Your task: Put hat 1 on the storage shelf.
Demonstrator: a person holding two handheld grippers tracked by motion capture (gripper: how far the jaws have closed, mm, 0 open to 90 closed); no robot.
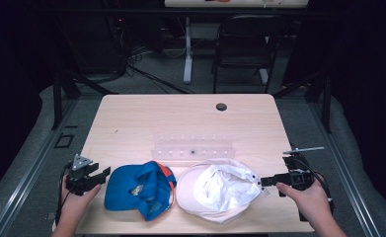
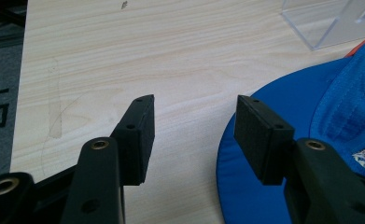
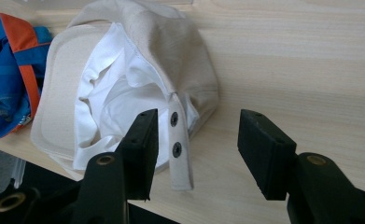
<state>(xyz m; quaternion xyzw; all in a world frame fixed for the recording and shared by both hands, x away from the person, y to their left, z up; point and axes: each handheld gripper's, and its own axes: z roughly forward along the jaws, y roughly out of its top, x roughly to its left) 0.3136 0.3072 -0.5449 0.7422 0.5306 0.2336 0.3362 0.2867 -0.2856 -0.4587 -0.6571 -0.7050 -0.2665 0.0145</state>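
Two caps lie upside down near the table's front edge. The blue cap (image 1: 138,188) with orange trim is on the left, its brim (image 2: 283,154) reaching toward my left gripper (image 1: 97,177). That gripper (image 2: 194,128) is open, its right jaw over the brim's edge, nothing between the jaws. The beige cap (image 1: 219,190) with white lining sits to the right. My right gripper (image 1: 265,182) is open at the cap's back; the snap strap (image 3: 179,147) lies between the jaws (image 3: 196,149), close to the left one.
A clear plastic rack (image 1: 193,150) with small pegs stands just behind the caps. A dark round grommet (image 1: 221,106) sits at the table's far side. A black folding chair (image 1: 245,44) and table leg stand beyond the desk. Bare wood (image 1: 146,123) stretches behind the rack.
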